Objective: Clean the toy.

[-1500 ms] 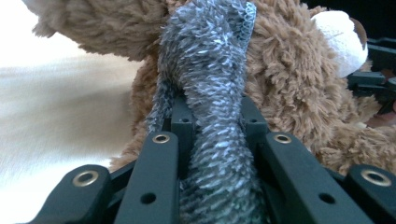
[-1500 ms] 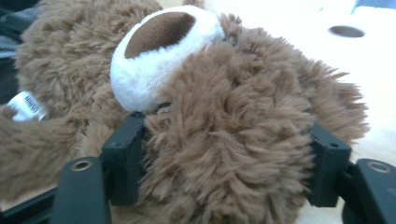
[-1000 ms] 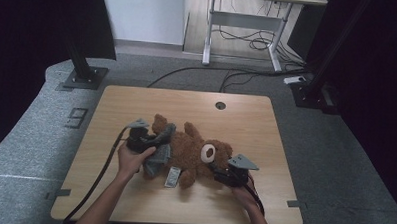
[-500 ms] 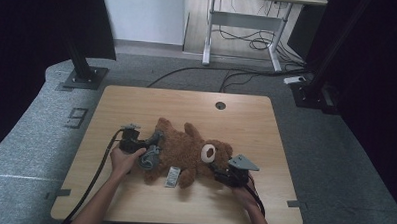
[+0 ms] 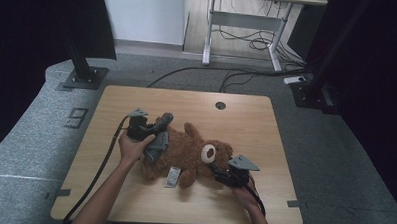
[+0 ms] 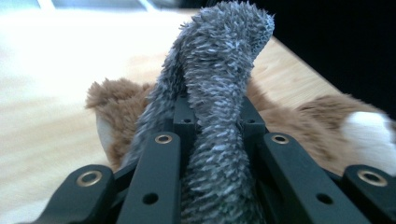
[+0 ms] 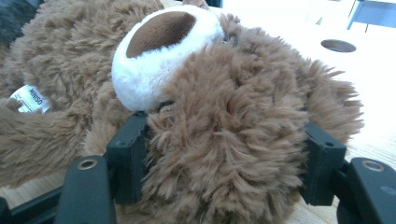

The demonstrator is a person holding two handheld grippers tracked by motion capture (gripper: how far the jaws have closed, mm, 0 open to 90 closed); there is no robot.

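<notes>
Left hand-held gripper (image 6: pixel 212 135): clamped tight on a grey fuzzy cloth (image 6: pixel 219 93), a strip of it standing up between the jaws.
Right hand-held gripper (image 7: pixel 224 163): jaws pressed into both sides of the teddy bear's head (image 7: pixel 224 121).
Teddy bear (image 5: pixel 185 154): lying on its back, mid-table (image 5: pixel 266 124), cloth at its legs.
Handling: light, soft plush that squashes and can slip; pinch deep.
Hold: head or a limb for the bear, a bunched fold for the cloth.

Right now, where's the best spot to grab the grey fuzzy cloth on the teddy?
Probably the loose end of the grey cloth that stands up off the teddy bear, coming from the teddy's foot side. The left gripper already pinches it there.
</notes>
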